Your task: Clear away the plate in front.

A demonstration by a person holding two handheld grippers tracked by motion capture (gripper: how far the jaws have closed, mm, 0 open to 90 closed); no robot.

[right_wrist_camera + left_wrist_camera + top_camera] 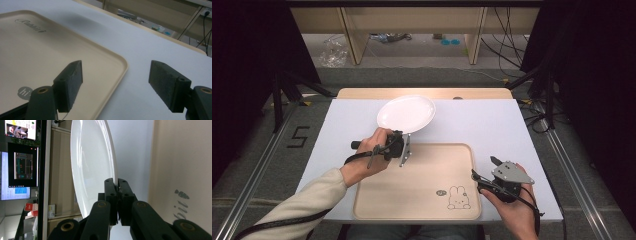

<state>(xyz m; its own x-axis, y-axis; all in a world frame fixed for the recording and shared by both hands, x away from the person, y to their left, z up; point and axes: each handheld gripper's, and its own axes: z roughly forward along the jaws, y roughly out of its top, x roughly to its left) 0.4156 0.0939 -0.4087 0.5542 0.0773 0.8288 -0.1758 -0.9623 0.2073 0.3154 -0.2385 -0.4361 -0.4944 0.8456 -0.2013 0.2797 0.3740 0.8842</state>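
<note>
the left gripper (pixel 408 134) is clamped on the near rim of a white plate (pixel 406 113), its two black jaws pinched tight on the thin edge with no gap to either side. in the left gripper view the plate (pixel 92 165) stands on edge because the hand is rolled over, and the jaws meet right at the rim, gripping it just below the plate's widest part. in the high view the plate sits tilted over the white table (pixel 492 125), just beyond the far edge of the wooden tray (pixel 412 190), with its far side higher than the held side. the left hand (pixel 369 150) wraps the gripper body from the left, its cream sleeve running down to the bottom of the view

the right gripper (pixel 484 167) rests near the tray's right edge, held in the right hand (pixel 512 210) at the lower right. its jaws stand wide apart with nothing between them; in the right gripper view they frame the tray's (pixel 50 57) rounded corner and the bare table (pixel 140 45) beside it. a rabbit drawing (pixel 458 197) marks the tray's near right corner
</note>
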